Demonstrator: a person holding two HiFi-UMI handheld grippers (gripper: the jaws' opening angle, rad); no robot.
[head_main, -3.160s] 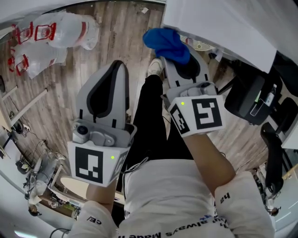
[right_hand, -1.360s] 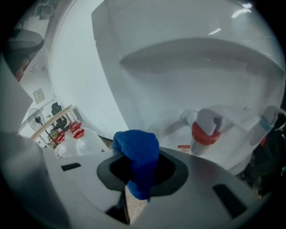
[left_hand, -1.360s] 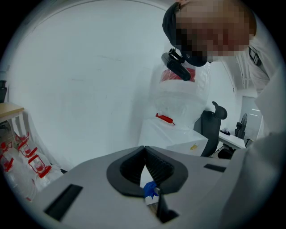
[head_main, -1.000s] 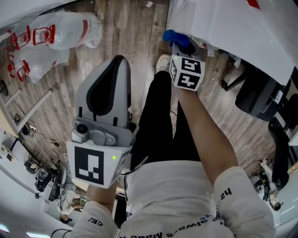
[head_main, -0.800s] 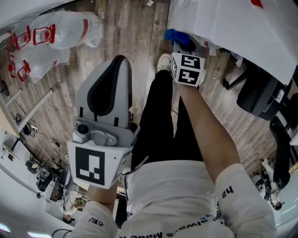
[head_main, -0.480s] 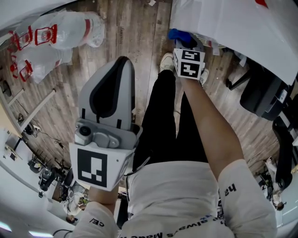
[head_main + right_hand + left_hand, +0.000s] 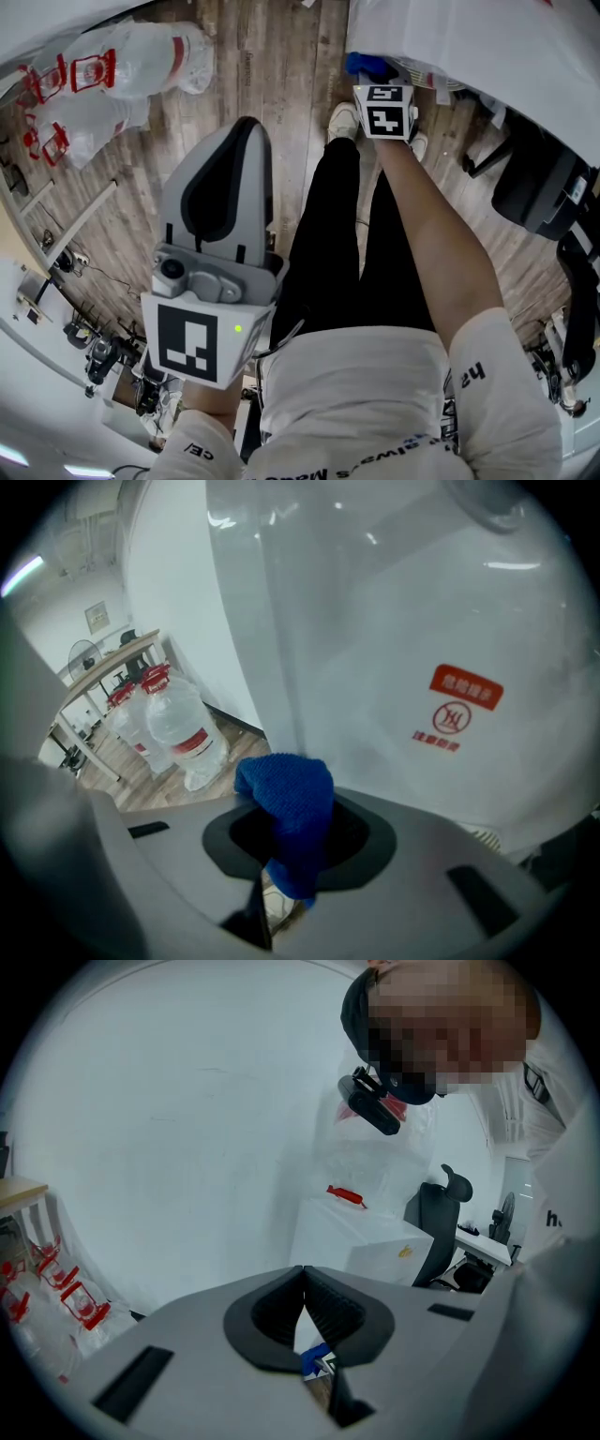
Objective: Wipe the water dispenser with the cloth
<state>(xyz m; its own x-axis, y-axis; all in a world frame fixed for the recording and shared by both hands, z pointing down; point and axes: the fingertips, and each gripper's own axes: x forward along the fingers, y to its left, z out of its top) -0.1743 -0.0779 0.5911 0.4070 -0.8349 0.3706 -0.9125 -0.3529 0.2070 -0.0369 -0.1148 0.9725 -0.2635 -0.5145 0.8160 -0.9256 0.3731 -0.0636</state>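
The white water dispenser (image 7: 478,47) fills the head view's upper right. In the right gripper view its front panel (image 7: 412,649) looms close, with a red label (image 7: 466,688). My right gripper (image 7: 373,80) is stretched far forward and low beside it, shut on the blue cloth (image 7: 364,65). The bunched cloth (image 7: 289,813) sticks up between that gripper's (image 7: 291,803) jaws, at or very near the panel. My left gripper (image 7: 246,129) hangs back over the floor, shut and holding nothing. In the left gripper view its (image 7: 302,1272) jaws meet at the tips.
Large wrapped water bottles (image 7: 112,66) lie on the wooden floor at the upper left and show again as bottles (image 7: 178,728) in the right gripper view. A black office chair (image 7: 548,183) stands at the right. My legs and shoes (image 7: 339,122) are below the grippers.
My right gripper has reached farther forward and down along the dispenser with the cloth, shrinking in view. The left gripper has barely moved.
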